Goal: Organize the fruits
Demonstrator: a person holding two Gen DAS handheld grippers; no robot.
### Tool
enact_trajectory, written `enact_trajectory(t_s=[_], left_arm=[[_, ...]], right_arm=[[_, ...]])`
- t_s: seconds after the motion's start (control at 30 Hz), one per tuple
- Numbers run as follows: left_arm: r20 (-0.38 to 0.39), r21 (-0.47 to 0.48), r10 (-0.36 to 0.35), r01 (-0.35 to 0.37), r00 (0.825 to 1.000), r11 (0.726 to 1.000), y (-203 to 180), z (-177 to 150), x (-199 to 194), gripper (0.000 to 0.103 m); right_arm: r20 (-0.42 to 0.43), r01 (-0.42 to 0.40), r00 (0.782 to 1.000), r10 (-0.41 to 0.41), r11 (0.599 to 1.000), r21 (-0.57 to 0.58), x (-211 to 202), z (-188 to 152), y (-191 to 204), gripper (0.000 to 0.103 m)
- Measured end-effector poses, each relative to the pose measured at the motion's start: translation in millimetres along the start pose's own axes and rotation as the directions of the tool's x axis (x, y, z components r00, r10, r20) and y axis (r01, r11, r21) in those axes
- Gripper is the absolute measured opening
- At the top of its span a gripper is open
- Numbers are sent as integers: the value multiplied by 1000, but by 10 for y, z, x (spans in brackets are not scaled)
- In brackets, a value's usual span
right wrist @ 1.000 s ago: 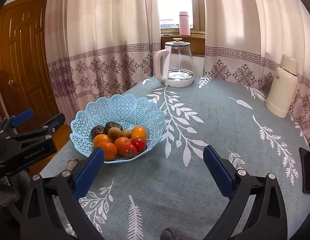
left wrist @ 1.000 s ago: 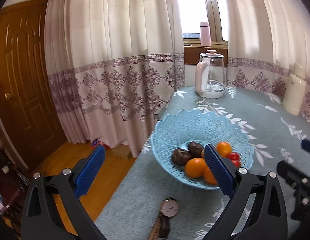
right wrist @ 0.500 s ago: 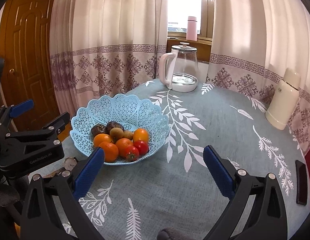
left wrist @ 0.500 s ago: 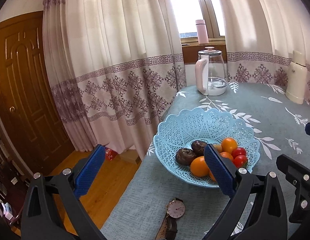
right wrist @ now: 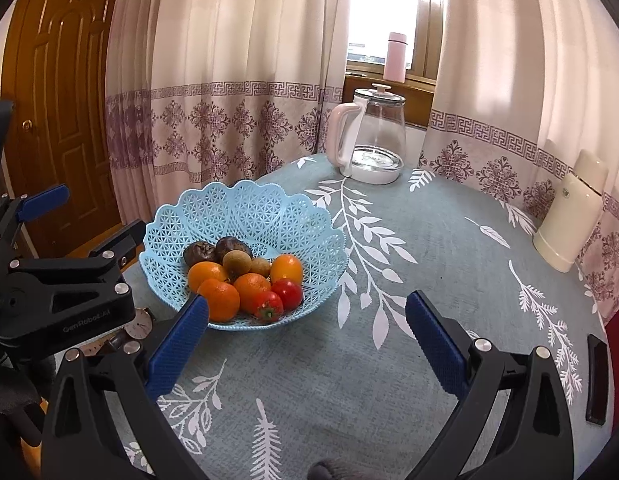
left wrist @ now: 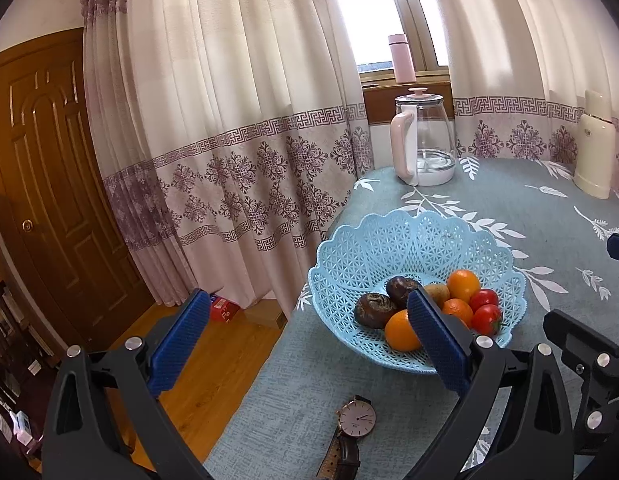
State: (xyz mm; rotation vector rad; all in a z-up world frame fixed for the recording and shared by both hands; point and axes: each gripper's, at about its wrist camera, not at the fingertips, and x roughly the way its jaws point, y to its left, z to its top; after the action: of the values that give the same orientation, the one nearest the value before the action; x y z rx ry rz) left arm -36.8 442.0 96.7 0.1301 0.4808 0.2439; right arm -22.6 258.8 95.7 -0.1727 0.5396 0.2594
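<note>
Light blue lattice basket (right wrist: 245, 216) at left centre of right view, on tabletop (right wrist: 429, 280); inside: oranges (right wrist: 219, 300), red tomatoes (right wrist: 287, 293), brown fruits (right wrist: 237, 264). Left gripper (left wrist: 309, 344) and right gripper (right wrist: 307, 344): jaws spread wide, empty.

I see bare teal leaf-print desk (right wrist: 449, 288) open to the right of the pale blue lattice plastic basket (right wrist: 245, 216). My left tool (right wrist: 81, 236) crowds its left rim; a rose-gold wristwatch (left wrist: 355, 420) lies just before it.
</note>
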Motion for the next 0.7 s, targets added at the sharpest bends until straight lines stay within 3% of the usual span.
enact_trajectory(t_s=[0.7], left_arm=[[0, 20, -2, 2, 1000, 1000, -28, -20, -2, 100]], right_arm=[[-9, -19, 1000, 19, 1000, -12, 26, -13, 63, 98]])
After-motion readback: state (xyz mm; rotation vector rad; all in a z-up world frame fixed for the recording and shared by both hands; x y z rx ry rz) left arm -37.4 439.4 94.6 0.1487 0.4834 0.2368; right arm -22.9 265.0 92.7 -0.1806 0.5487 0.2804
